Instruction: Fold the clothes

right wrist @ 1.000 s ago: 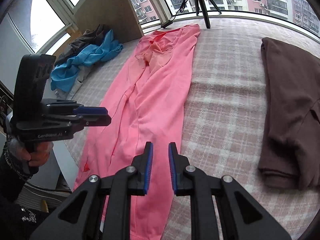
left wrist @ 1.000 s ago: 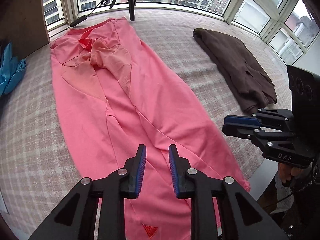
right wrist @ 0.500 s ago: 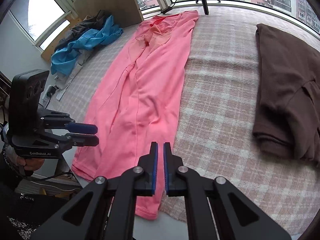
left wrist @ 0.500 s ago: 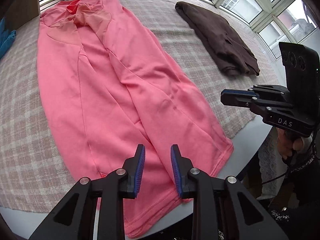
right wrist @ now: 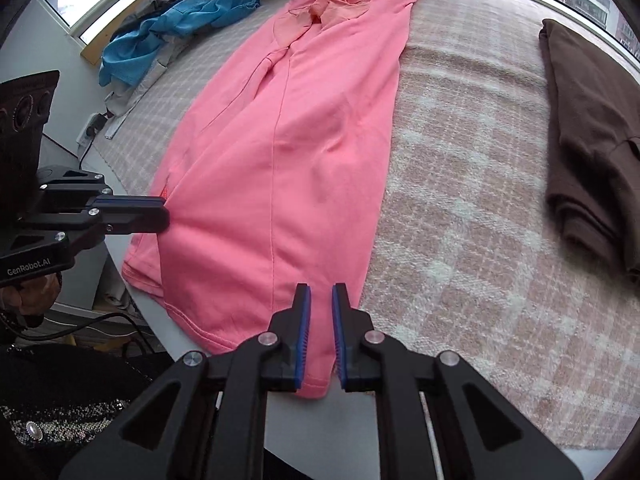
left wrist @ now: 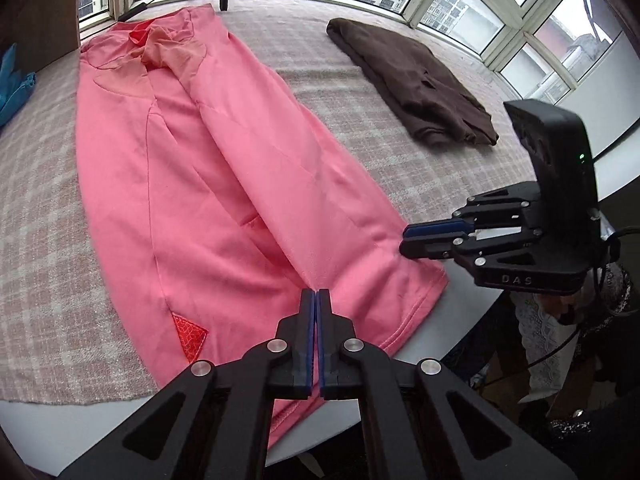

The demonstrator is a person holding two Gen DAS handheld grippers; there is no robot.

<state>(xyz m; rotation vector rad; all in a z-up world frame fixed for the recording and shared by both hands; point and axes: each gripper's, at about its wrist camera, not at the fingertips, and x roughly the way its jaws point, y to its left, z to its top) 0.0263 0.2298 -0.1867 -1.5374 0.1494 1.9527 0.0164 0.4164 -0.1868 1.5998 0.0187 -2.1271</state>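
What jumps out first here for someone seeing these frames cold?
The pink trousers dominate, laid flat lengthwise on the checked cloth, their hems at the near table edge. Both grippers sit at those hems: the left gripper is shut on the fabric, the right gripper has its fingers slightly apart over the hem. A folded brown garment lies to the right, a blue garment heaped at the far left.

Cloth on woven check, matt plastic tools

I see smooth matt pink trousers (left wrist: 248, 200), a rough woven checked cover (right wrist: 460, 200), a soft brown garment (left wrist: 412, 80), and matt black plastic grippers with ribbed blue pads (right wrist: 305, 332).
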